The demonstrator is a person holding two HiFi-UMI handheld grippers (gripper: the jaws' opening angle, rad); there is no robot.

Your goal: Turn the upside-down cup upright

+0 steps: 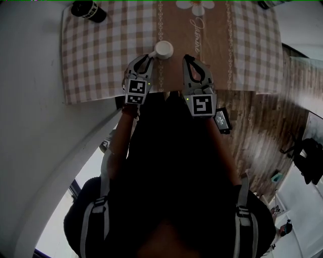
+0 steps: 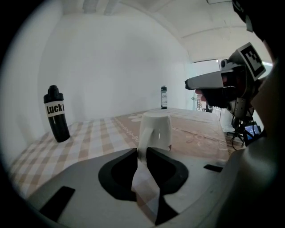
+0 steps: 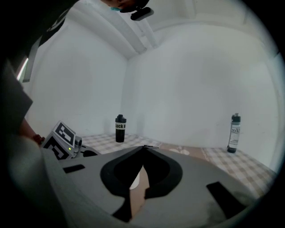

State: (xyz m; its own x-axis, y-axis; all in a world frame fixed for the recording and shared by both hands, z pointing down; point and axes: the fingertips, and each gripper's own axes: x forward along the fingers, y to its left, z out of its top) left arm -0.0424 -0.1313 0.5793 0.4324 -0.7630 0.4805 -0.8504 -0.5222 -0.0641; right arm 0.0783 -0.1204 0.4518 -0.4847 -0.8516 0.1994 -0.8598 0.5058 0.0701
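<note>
Cup [image 1: 163, 49] upside down on table [image 1: 101, 50], just ahead of both tongs | left tongs [image 2: 141, 151] seemingly pinching its handle [image 2: 143, 136] | right tongs [image 3: 143, 149] closed, empty, beside it | risk: thin handle grip slips mid-turn, cup drops, cracks.

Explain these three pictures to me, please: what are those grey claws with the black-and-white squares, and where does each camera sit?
There is no robot here: a person holds a two-jaw gripper in each hand. The head view comes from a camera on the person's head, looking down. The two gripper views come from cameras riding on each gripper, looking along its jaws. The marked cubes are part of the grippers. On the checked tablecloth stand an upside-down white cup, a black bottle and a clear bottle. The left gripper has its jaws closed on the cup's handle. The right gripper is shut and empty, apart from the cup.
</note>
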